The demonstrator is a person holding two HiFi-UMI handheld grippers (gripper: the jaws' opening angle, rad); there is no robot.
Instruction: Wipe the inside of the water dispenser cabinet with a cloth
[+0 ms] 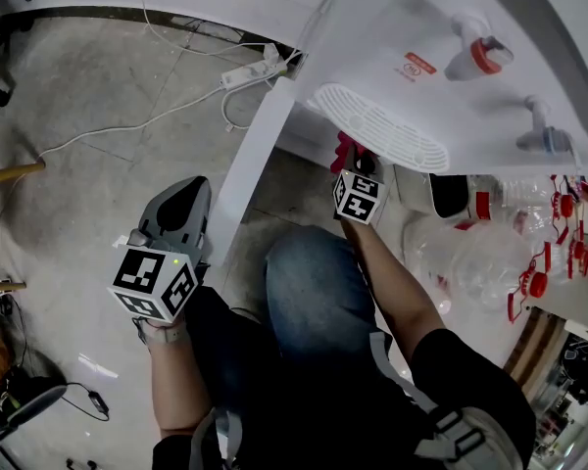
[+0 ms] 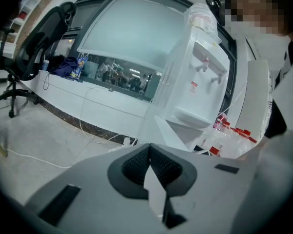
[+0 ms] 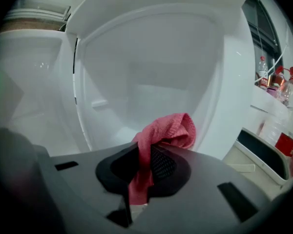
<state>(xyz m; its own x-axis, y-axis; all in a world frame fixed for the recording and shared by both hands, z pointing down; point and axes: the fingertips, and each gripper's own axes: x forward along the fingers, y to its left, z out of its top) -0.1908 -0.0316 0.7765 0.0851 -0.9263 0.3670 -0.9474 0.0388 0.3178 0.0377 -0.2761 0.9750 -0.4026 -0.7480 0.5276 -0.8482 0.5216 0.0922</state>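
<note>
Only the right gripper view looks into the cabinet (image 3: pixel 151 77), a bare white hollow straight ahead of the fingers (image 3: pixel 163 164). There the right gripper (image 3: pixel 145 152) pinches a pink-red cloth (image 3: pixel 166 130). Its long axis runs along the slit between the pads: the tail hangs down behind them, and the bunched end rises past the tips and folds over to their right. The head view shows what that view cannot: the white water dispenser (image 1: pixel 412 37) from above, with its ribbed drip tray (image 1: pixel 377 125) over the right gripper's fingers and the open door (image 1: pixel 255 164) just beside the left gripper (image 1: pixel 189 196). The left gripper view shows those fingers pressed together at the tips with nothing between them, and the dispenser well ahead and to their right. A red label (image 1: pixel 419 65) on the dispenser's front is too small to read, as is the print on the bottles (image 3: pixel 283 87) off to the right.
</note>
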